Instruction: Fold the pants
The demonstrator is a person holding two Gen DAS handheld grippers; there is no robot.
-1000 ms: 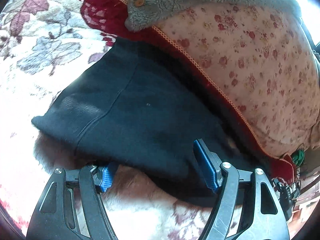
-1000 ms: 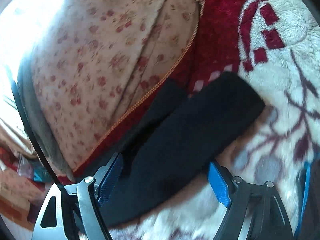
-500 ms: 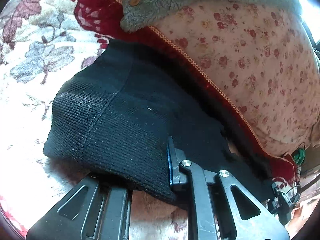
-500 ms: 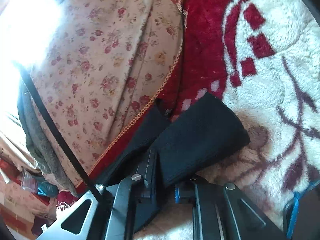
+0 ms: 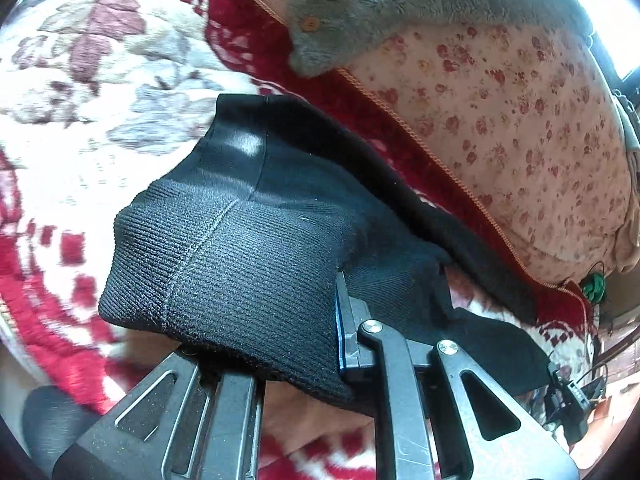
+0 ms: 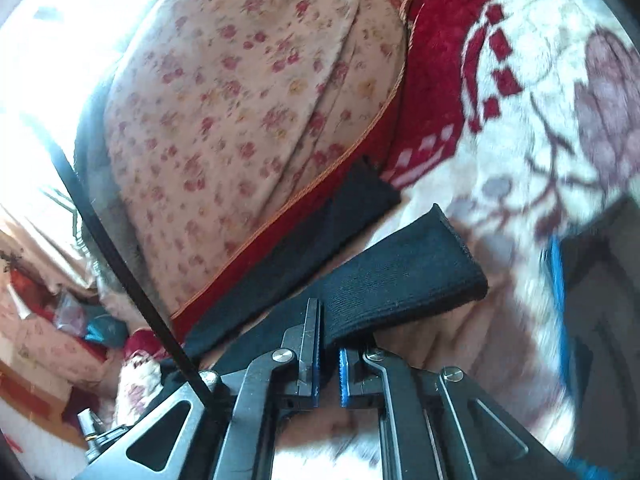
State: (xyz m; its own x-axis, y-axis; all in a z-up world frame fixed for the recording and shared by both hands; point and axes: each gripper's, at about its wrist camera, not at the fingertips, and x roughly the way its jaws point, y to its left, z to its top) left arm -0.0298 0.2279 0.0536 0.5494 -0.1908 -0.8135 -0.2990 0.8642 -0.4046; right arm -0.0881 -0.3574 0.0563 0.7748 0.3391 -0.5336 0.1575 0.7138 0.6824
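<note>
Bed surface: a plush red-and-cream floral blanket (image 5: 120, 92), backed by a rose-print quilt (image 5: 520, 120) under bright window light. Left gripper (image 5: 280, 320), jaws clamped on the ribbed waistband of the black pants (image 5: 240, 272), lifted off the blanket (one blue pad visible, the other hidden by cloth). Right gripper (image 6: 329, 364), jaws pinched on the cuff end (image 6: 400, 276). A grey fleece garment (image 5: 400, 4) lies on the quilt.
</note>
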